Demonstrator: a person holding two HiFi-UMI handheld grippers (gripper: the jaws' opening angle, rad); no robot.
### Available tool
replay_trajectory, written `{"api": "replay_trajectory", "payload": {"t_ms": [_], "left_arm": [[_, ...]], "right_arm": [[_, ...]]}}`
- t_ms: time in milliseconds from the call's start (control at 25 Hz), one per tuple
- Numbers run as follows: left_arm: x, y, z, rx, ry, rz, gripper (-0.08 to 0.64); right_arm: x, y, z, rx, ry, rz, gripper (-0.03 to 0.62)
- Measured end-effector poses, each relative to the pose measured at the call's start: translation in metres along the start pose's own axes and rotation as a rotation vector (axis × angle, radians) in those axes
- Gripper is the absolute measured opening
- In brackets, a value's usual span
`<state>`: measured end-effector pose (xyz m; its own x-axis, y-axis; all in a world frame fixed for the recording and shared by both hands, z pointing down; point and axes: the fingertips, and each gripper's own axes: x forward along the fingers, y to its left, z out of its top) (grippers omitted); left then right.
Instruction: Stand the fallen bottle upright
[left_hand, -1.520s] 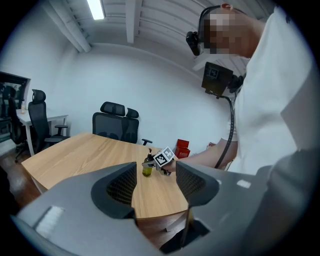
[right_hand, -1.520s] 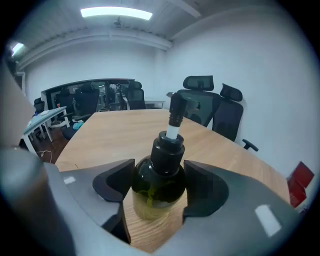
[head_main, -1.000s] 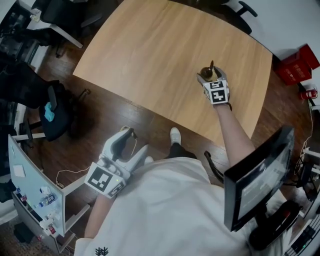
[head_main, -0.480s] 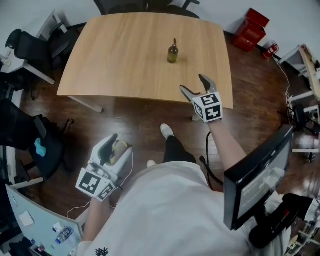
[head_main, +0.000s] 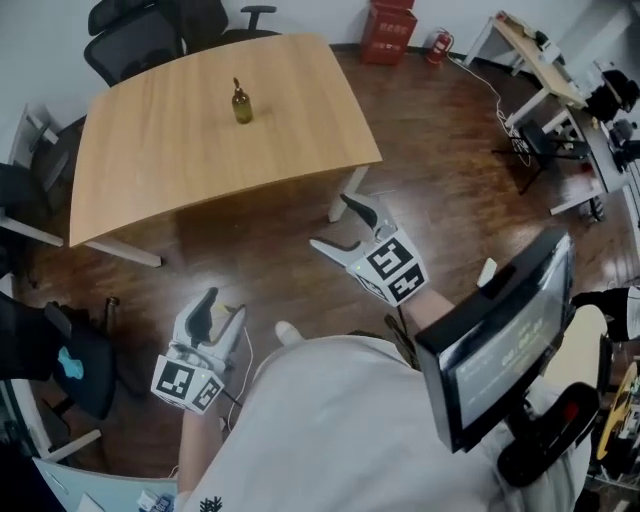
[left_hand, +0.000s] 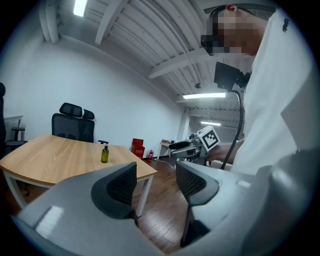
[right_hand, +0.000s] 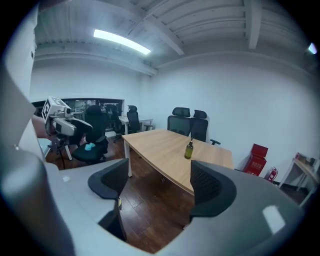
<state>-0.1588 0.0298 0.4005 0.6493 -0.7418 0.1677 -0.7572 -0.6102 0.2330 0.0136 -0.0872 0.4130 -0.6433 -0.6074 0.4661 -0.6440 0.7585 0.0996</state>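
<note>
An olive-green pump bottle (head_main: 241, 103) stands upright on the wooden table (head_main: 190, 160), far from both grippers. The same bottle (left_hand: 104, 152) is small in the left gripper view, and the bottle (right_hand: 189, 148) appears mid-table in the right gripper view. My right gripper (head_main: 342, 226) hangs open over the floor beyond the table's near corner, holding nothing. The left gripper (head_main: 221, 311) is also open and empty, low over the floor at the person's left side.
Black office chairs (head_main: 140, 30) stand behind the table and one chair (head_main: 75, 365) with a teal object is at the left. A red crate (head_main: 386, 20) and desks (head_main: 545, 60) are at the back right. A monitor (head_main: 495, 335) sits close on the right.
The person has backed away from the table. The right gripper, near the standing bottle a second ago, is now off the table over the floor, open. The left gripper stayed low.
</note>
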Motion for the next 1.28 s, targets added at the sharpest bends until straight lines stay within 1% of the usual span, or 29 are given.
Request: {"api": "replay_trajectory", "payload": {"t_ms": [240, 400, 520, 640, 760, 880, 1080, 1280], "left_arm": [[0.021, -0.058, -0.002, 0.052, -0.008, -0.049, 0.244], [0.029, -0.116, -0.009, 0.057, -0.014, -0.065, 0.244], [0.026, -0.154, -0.022, 0.064, 0.005, -0.075, 0.244], [0.022, -0.182, -0.037, 0.041, 0.026, -0.066, 0.244], [0.019, -0.202, -0.048, 0.030, 0.058, -0.077, 0.244], [0.021, -0.216, -0.050, 0.053, 0.085, -0.105, 0.244], [0.035, -0.234, -0.041, 0.090, 0.077, -0.152, 0.244], [0.040, -0.244, -0.044, 0.089, 0.081, -0.182, 0.244]], "right_arm": [[-0.078, 0.027, -0.005, -0.005, -0.075, 0.047, 0.396], [-0.131, 0.035, -0.025, 0.002, -0.113, 0.056, 0.396], [-0.164, 0.044, -0.041, 0.013, -0.132, 0.062, 0.396], [-0.188, 0.048, -0.052, 0.008, -0.139, 0.069, 0.396], [-0.208, 0.048, -0.060, 0.016, -0.149, 0.056, 0.396], [-0.225, 0.047, -0.069, 0.038, -0.159, 0.024, 0.395], [-0.245, 0.045, -0.082, 0.050, -0.156, -0.017, 0.394], [-0.255, 0.045, -0.088, 0.051, -0.147, -0.041, 0.394]]}}
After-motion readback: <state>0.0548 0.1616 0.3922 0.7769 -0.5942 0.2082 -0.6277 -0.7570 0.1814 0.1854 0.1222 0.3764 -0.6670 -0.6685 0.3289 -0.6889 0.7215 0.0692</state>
